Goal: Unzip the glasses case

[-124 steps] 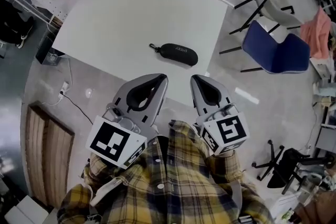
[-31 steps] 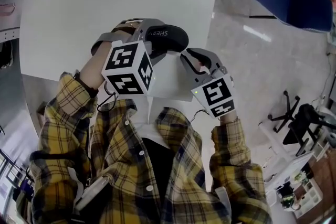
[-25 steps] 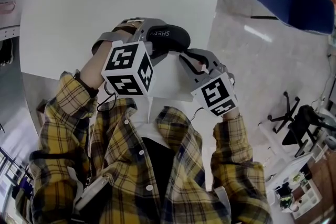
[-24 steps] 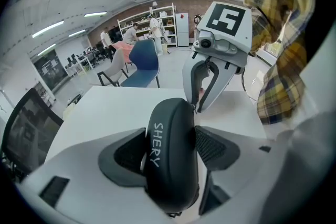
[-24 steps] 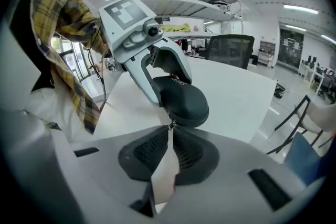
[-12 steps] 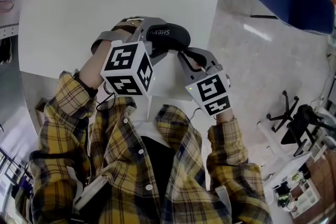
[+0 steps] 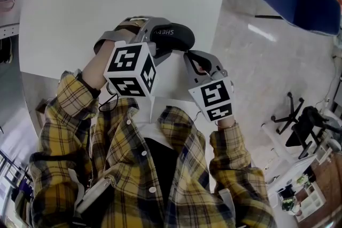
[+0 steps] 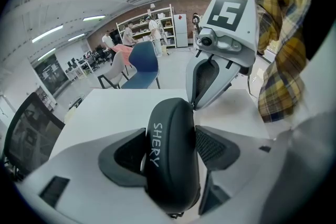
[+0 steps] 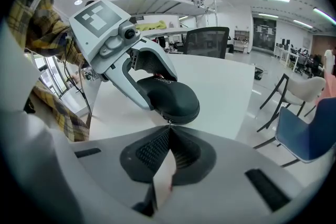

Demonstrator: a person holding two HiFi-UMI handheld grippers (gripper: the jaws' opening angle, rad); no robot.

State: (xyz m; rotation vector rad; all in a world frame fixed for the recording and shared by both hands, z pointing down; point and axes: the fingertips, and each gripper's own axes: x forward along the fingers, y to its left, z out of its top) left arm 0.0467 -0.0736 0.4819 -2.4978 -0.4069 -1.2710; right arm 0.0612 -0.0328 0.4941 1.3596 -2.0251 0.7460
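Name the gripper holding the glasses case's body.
The left gripper: its jaws straddle the glasses case; the right gripper is pinched shut on the zipper pull.

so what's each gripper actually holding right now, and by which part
The left gripper clamps the glasses case across its middle. The right gripper is shut on what looks like the zipper pull at the case's end.
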